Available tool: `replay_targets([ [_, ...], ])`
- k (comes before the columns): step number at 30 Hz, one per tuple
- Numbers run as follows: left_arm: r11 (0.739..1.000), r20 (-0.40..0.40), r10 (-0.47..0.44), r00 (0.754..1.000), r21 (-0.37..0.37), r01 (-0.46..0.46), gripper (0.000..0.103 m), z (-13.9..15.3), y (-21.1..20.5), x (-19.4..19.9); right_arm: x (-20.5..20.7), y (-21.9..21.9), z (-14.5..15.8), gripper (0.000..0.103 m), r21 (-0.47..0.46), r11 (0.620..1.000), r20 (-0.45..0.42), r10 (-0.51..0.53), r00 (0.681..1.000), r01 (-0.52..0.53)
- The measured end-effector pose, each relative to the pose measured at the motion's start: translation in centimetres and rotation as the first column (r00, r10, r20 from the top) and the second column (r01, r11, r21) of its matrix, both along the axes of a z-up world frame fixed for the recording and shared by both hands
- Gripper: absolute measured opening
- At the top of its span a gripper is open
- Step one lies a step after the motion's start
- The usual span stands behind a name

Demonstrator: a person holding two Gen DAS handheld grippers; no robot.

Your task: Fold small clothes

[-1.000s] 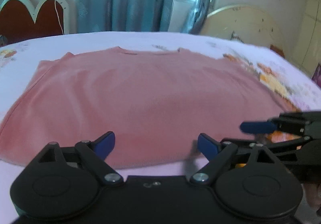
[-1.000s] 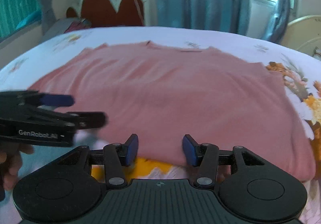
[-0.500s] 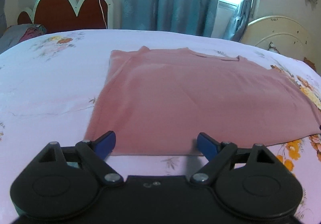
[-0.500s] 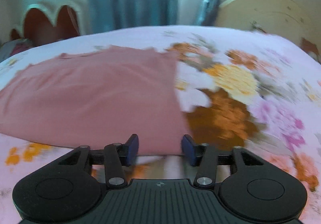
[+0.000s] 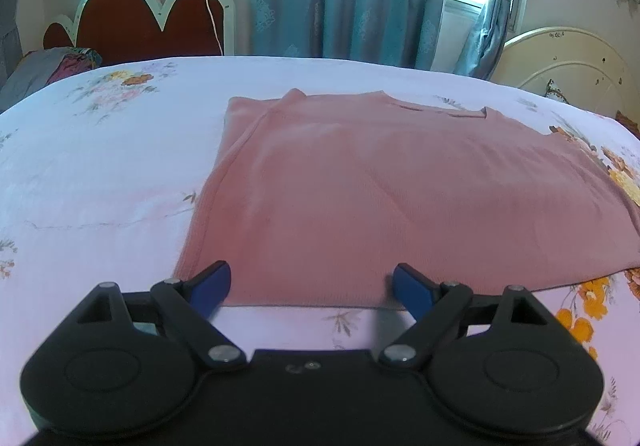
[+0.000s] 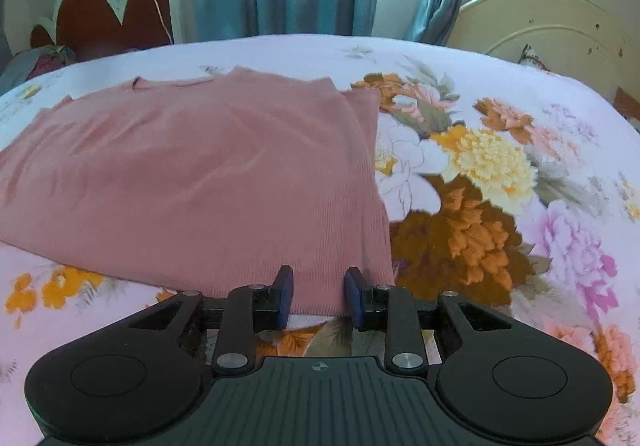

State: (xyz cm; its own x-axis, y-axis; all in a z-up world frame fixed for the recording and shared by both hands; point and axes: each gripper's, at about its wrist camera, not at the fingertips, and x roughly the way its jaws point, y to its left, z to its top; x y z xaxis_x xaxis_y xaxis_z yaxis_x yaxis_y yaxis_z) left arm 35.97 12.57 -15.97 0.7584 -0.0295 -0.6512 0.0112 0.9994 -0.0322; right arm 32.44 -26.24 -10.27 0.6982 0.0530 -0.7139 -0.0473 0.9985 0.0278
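Left wrist view: the left gripper [image 5: 311, 284] gapes wide at the near-left corner of the pink shirt [image 5: 360, 198], spread flat on the floral bedsheet [image 5: 100, 174]. Right wrist view: the right gripper [image 6: 319, 296], jaws narrow with a gap, straddles the shirt's [image 6: 208, 182] near-right hem.

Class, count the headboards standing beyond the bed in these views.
2: a red scalloped headboard at far left by the curtains, and a cream rounded headboard at far right. Others may lie outside view.
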Motion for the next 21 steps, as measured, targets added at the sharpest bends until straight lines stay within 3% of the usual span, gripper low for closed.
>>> replay_targets([
  [2, 1.0, 0.0, 0.001, 1.0, 0.007, -0.001, 0.088, -0.1, -0.1, 0.0, -0.2, -0.1, 0.3, 0.028, 0.02, 1.0, 0.022, -0.003, 1.0, 0.002],
  [4, 1.0, 0.002, 0.007, 1.0, 0.009, -0.007, 0.088, -0.2, -0.3, -0.1, 0.5, 0.0, -1.0, 0.028, -0.004, 1.0, -0.067, -0.003, 0.998, 0.002],
  [17, 1.0, 0.008, -0.012, 1.0, -0.004, 0.012, 0.089, -0.1, 0.3, -0.3, 0.8, 0.4, -1.4, 0.028, -0.034, 0.999, -0.066, 0.004, 0.998, -0.006],
  [21, 1.0, 0.008, -0.009, 1.0, -0.006, 0.009, 0.089, 0.9, 0.5, -1.6, 0.3, 0.9, -0.1, 0.029, -0.048, 0.999, -0.095, -0.006, 0.996, 0.001],
])
